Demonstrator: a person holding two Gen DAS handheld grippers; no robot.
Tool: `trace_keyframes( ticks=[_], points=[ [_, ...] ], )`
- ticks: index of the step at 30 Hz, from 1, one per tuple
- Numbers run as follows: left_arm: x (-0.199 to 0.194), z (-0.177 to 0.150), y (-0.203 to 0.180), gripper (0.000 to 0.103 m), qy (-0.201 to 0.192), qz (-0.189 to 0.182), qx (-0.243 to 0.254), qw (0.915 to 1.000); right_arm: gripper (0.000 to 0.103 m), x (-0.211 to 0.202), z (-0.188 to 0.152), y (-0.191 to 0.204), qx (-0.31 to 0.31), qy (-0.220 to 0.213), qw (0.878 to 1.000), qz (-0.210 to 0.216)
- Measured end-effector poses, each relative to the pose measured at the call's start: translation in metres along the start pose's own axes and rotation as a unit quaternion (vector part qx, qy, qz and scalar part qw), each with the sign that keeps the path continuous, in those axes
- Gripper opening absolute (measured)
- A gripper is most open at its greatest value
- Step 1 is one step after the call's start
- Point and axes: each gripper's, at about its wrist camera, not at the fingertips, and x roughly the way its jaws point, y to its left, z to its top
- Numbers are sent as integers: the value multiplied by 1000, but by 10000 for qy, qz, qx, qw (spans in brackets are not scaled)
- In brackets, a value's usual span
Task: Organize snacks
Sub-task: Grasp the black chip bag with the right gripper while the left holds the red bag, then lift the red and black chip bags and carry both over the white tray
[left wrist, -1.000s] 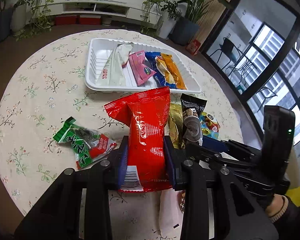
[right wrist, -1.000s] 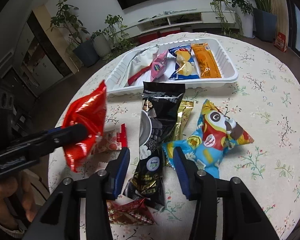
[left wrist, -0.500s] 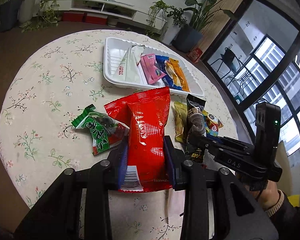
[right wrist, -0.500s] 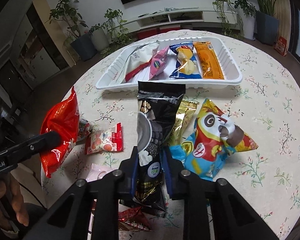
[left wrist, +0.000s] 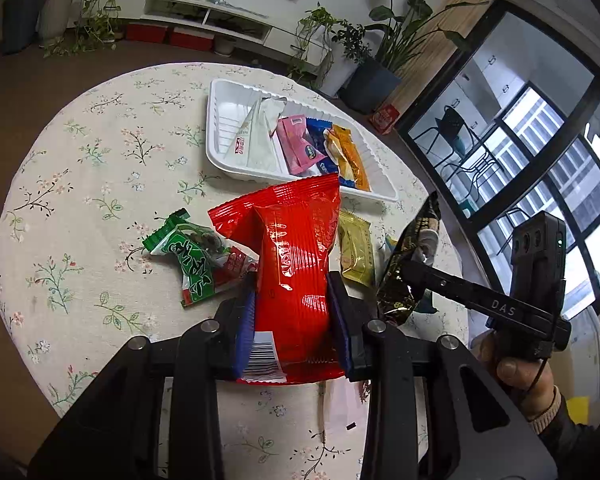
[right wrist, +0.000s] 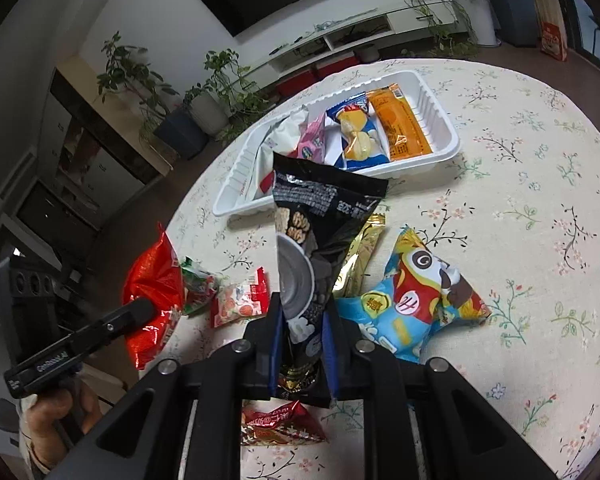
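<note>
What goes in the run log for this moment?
left tool: shut on red bag | right tool: shut on black bag | tray: four snacks

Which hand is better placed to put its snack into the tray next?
Probably the left: its red bag points at the tray's bare end. The right's black bag faces the filled part.

daylight reaches me from the big windows point(left wrist: 540, 152) at two o'clock, soft and even, so shadows on the tablecloth point(left wrist: 80, 184) stay faint. glare streaks the red bag point(left wrist: 296, 264) between my left fingers. both views bow hard toward black corners; the room's far edges are dim, yet the focus is crisp.
</note>
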Motion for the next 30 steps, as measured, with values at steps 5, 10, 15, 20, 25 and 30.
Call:
trace_keyframes(
  ticks=[5, 10, 15, 20, 25, 30],
  points=[
    [-11, 2, -1, 31, -105, -103, -60, 9999, 19, -19, 2, -11, 418, -149, 9975, 554],
    [-19, 5, -3, 31, -198, -133, -120, 9996, 19, -26, 6, -18, 752, -223, 9912, 1064],
    [-27, 6, 0, 31, -243, -146, -218, 9994, 19, -20, 6, -28, 1052, -92, 9838, 1449],
    [-27, 0, -3, 31, -179, -115, -205, 9996, 19, -6, 3, -25, 683, 167, 9947, 751],
    [-25, -3, -4, 31, -133, -86, -186, 9997, 20, 2, -4, 3, -542, 515, 9965, -386],
    [-24, -2, -6, 31, -126, -92, -158, 9998, 23, 12, -10, 15, -1114, 764, 9885, -682]
  ],
)
